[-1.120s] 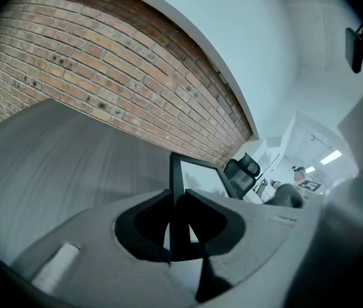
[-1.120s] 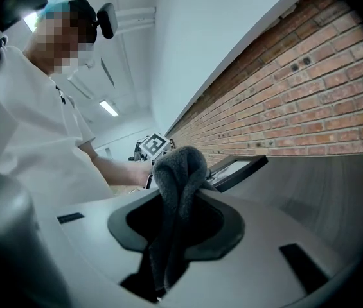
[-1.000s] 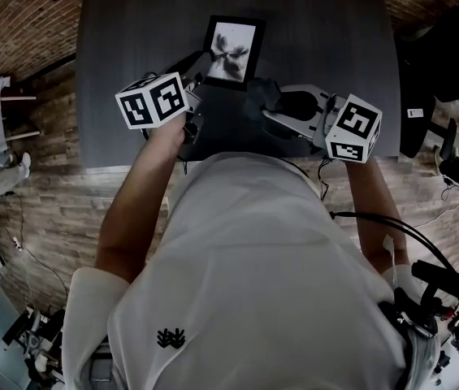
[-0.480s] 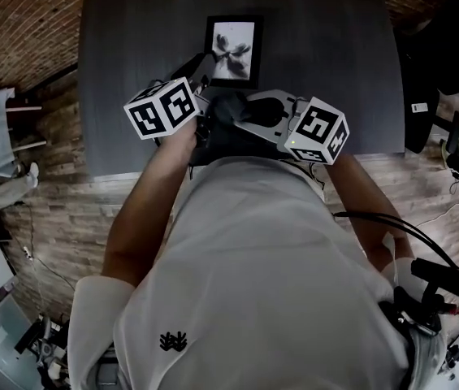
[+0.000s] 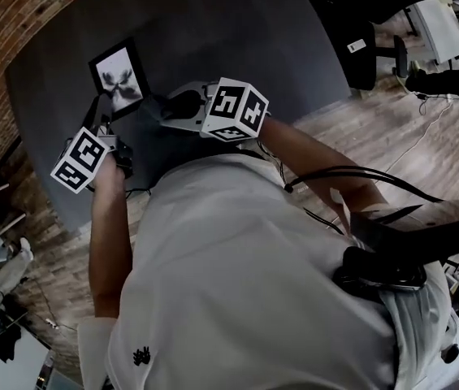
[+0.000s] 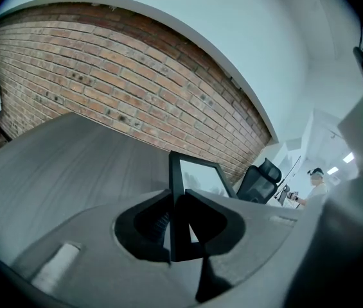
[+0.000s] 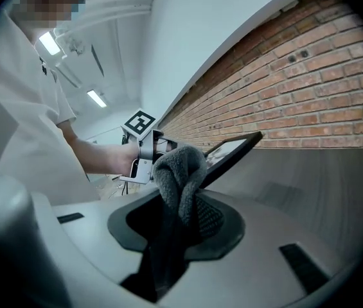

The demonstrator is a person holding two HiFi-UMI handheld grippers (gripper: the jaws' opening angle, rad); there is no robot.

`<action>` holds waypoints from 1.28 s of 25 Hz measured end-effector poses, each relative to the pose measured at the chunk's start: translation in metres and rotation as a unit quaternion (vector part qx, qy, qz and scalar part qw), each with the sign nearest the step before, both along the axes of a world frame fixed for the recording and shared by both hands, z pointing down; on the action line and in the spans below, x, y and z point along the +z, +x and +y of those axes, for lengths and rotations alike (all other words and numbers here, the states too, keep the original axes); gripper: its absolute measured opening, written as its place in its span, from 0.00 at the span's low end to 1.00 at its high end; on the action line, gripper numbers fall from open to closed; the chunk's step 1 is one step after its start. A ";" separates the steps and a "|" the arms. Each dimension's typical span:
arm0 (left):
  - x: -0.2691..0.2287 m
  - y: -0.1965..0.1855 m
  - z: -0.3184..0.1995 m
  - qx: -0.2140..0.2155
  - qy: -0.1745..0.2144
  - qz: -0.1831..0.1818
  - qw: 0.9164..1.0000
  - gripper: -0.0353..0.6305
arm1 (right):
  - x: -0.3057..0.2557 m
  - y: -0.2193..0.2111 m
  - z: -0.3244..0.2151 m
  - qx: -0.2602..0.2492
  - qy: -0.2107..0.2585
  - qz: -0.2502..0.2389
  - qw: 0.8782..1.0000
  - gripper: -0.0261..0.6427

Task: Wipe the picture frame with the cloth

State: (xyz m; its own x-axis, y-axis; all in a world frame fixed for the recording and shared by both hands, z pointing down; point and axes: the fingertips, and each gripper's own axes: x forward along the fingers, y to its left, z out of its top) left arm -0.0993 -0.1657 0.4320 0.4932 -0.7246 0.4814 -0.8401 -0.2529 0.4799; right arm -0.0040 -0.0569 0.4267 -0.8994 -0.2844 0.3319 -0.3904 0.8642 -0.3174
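Observation:
The black picture frame (image 5: 119, 73) with a pale flower print is held tilted above the dark table (image 5: 237, 23). My left gripper (image 5: 99, 114) is shut on the frame's lower edge; in the left gripper view the frame (image 6: 197, 178) rises straight out of the closed jaws (image 6: 175, 233). My right gripper (image 5: 166, 106) is just right of the frame and is shut on a grey cloth (image 7: 180, 179). In the right gripper view the bunched cloth sticks up in front of the frame (image 7: 232, 151), close to its lower part; I cannot tell whether they touch.
A brick wall (image 6: 136, 95) runs along the table's far side. A black office chair (image 5: 375, 23) stands beyond the table's right end, with cables (image 5: 424, 128) on the wooden floor. The person's arm and the left gripper's marker cube (image 7: 139, 124) show behind the cloth.
The head view has swung round, so the table now sits at upper left. The right gripper with the cloth has moved left, up beside the frame. The left gripper stays on the frame's edge.

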 end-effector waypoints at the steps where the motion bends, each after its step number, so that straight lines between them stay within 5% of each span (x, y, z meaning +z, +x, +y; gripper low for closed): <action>1: 0.000 -0.001 -0.001 0.000 0.001 -0.002 1.000 0.17 | 0.001 0.005 -0.002 0.007 0.000 0.000 1.000 0.20; 9: 0.003 -0.005 0.004 -0.005 -0.001 -0.010 1.000 0.17 | 0.000 0.041 -0.016 0.053 0.003 0.000 0.999 0.20; 17: 0.053 -0.003 0.001 -0.030 -0.040 -0.013 0.999 0.17 | 0.008 0.113 -0.025 0.168 -0.014 0.019 0.986 0.20; 32: 0.176 0.003 -0.050 -0.077 -0.108 -0.120 0.984 0.17 | 0.024 0.171 -0.015 0.194 -0.056 0.037 0.979 0.20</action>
State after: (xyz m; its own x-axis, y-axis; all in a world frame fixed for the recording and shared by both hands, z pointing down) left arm -0.0968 -0.2161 0.6083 0.2394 -0.6497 0.7215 -0.9559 -0.0276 0.2923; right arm 0.1669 -0.0715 0.4508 -0.7038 -0.5571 0.4407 -0.7072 0.6083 -0.3604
